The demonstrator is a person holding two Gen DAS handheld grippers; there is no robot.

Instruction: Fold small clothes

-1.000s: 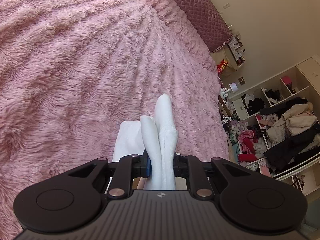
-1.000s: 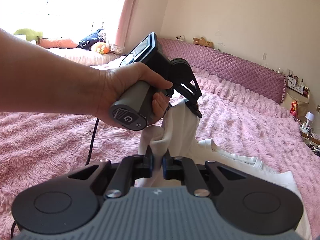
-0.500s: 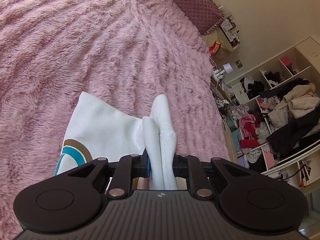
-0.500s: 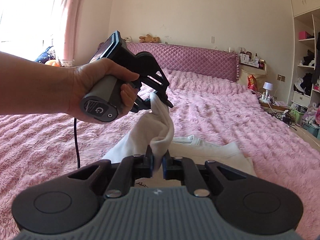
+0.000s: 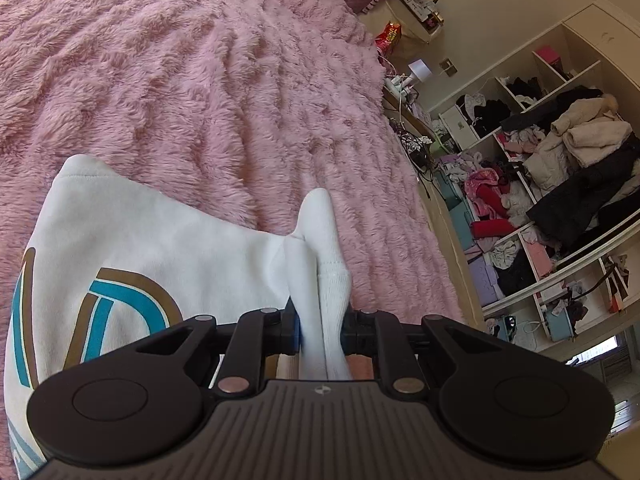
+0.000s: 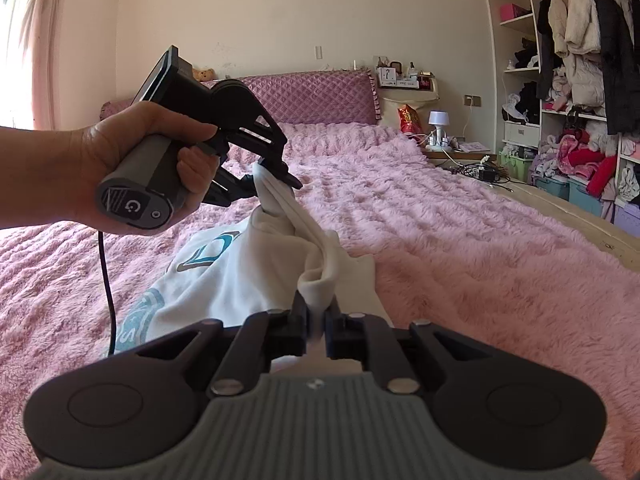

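Now your two grippers have swung the white shirt (image 5: 160,248) round and brought far more of it into view: a second ago the left wrist camera caught only a small pale corner beside the pinched fabric, and now a broad panel with a teal and brown printed logo (image 5: 120,304) fills the lower left of that view. From the right wrist camera the background has turned too, from the window side of the room to the quilted headboard (image 6: 316,98) and the open wardrobe shelves (image 6: 580,120).

Your left gripper (image 5: 320,320) is clamped on a bunched fold of the shirt, its jaws narrow with thick white cloth standing up between them. Your right gripper (image 6: 318,320) is likewise closed on a twisted bit of the same garment. Between the two grips the fabric runs as a slack, rope-like ridge, raised off the bed, while the rest of the shirt lies draped on the pink furry blanket (image 5: 200,80) with the print facing up.

What this tells you, as far as I can judge: the shirt is being opened out and laid down, not yet folded. The held edge is still gathered rather than flat, so you likely need to draw your hands apart to take the twist out before lowering it. If you set it down as it is, the bunch could leave a creased, lopsided fold.
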